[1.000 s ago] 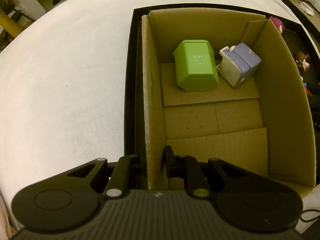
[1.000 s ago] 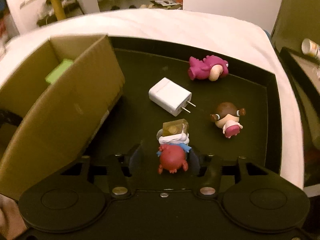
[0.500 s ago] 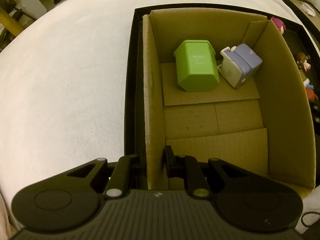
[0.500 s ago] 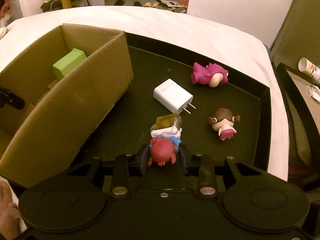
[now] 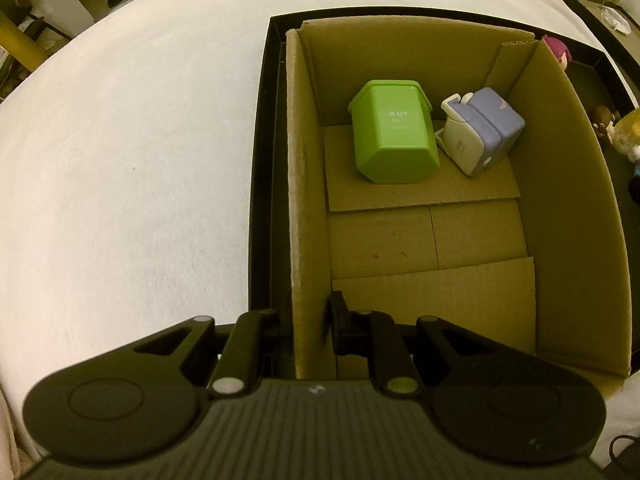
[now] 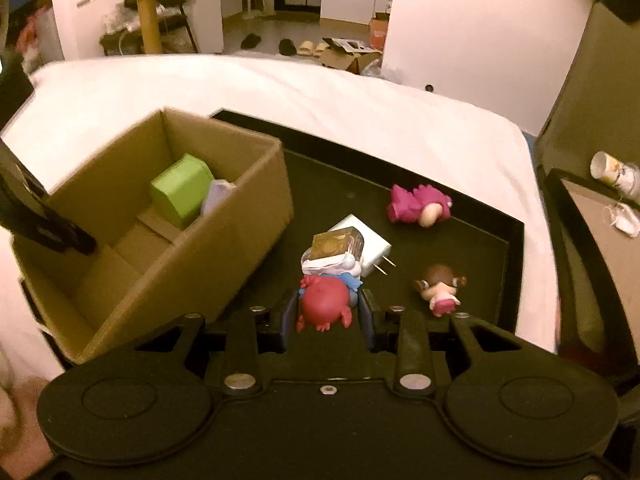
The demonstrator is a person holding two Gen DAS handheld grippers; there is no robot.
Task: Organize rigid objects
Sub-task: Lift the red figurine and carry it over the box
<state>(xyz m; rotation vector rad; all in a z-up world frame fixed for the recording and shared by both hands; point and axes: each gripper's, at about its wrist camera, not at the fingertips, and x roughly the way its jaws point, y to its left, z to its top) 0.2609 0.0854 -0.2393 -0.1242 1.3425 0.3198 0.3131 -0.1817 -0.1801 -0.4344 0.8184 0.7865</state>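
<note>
My right gripper point(image 6: 326, 316) is shut on a red figurine point(image 6: 323, 304) with a white collar and a clear amber block on top, held above the black tray point(image 6: 472, 232). A cardboard box point(image 6: 224, 264) sits on the tray's left part. My left gripper point(image 5: 308, 320) is shut on the box's left wall point(image 5: 298, 208), one finger on each side. Inside the box lie a green container point(image 5: 394, 136) and a lilac-and-white gadget point(image 5: 480, 132). A white charger point(image 6: 370, 248), a magenta figurine point(image 6: 418, 208) and a brown-haired doll point(image 6: 438, 288) lie on the tray.
The tray rests on a white cloth-covered surface point(image 5: 132, 152). A second dark tray point(image 6: 592, 216) with a paper cup point(image 6: 614, 172) sits at the far right. A room with furniture and shoes lies beyond.
My right gripper has risen with the red figurine and shifted so the box interior shows. My left gripper has stayed clamped on the box wall.
</note>
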